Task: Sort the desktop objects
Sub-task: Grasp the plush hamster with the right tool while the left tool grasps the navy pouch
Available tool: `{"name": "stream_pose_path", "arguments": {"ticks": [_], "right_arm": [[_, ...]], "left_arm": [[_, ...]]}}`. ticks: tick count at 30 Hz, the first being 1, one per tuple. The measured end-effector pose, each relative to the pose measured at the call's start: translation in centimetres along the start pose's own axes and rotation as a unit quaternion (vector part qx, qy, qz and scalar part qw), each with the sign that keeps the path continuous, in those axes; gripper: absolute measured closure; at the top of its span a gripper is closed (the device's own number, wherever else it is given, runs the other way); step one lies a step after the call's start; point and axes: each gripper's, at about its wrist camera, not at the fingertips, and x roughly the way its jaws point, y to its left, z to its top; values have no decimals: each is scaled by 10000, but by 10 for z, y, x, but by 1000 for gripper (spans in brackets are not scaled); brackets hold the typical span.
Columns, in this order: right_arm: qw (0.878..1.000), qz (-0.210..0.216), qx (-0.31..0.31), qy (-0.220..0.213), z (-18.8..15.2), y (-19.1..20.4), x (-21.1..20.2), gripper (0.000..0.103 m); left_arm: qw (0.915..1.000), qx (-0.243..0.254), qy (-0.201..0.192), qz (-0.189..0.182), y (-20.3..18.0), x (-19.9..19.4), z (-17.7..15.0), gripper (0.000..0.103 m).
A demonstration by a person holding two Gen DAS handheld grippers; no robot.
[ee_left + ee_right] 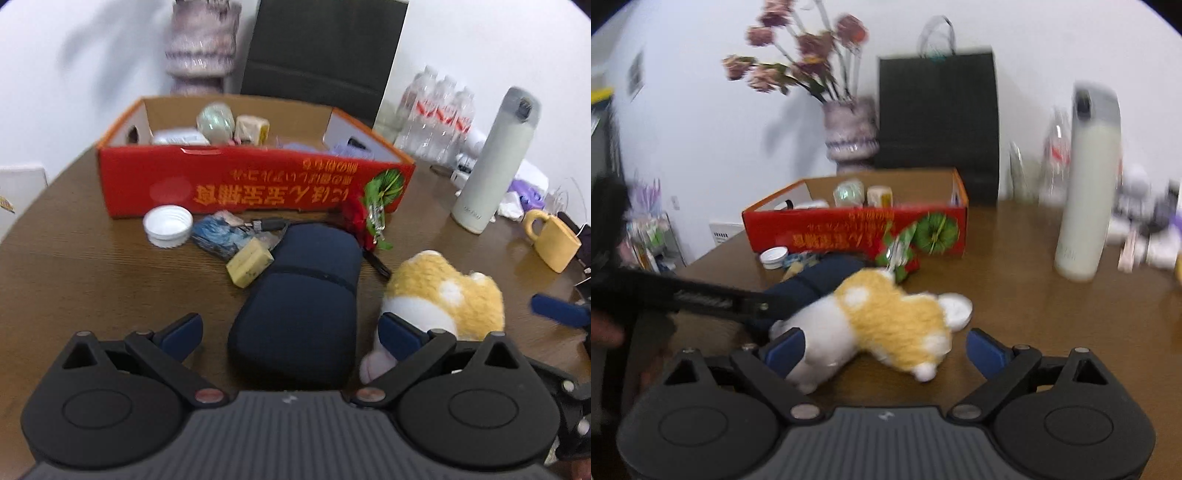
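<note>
Plush toy (pixel 886 325), yellow and white, lies on its side between my right gripper (pixel 886 350) fingers in the lower middle of the right wrist view; the jaws stand wide apart, the left pad (pixel 785 350) touching or just beside its white end, the right pad (pixel 988 352) clear of it. In the left wrist view my left gripper (pixel 291 334) is also spread wide, straddling the near end of a dark blue pouch (pixel 303 302) at centre frame without pressing it. The toy shows at lower right there, just beside the pouch. Further up I see a yellow block (pixel 249 267), a white lid (pixel 168 225) and a blue wrapper (pixel 218 234), then the red cardboard box (pixel 251 184) across the upper middle. A tall pale bottle (pixel 493 162) stands at right on the brown table (pixel 92 277).
</note>
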Motion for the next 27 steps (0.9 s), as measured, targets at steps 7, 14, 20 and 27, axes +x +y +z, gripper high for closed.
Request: {"name": "stream_pose_path", "arguments": {"ticks": [7,14,20,27], "right_arm": [[9915,40,-1275,260,15,-5,33,10],[9860,767,-1463,236,20,-4,51,59],[9841,672,-1601,363,-4,10,20,88],[9535,1427,-2624,413,-28,45,-30,46]], "left_arm": [[9993,305,-47,-233,-7,17,5,19],[9999,82,-144,-50,-8,-7,-13,34],[9998,-33,-165,66,-5,-46,-46,33],[9993,-215,-144,255,13,-91,-80,31]]}}
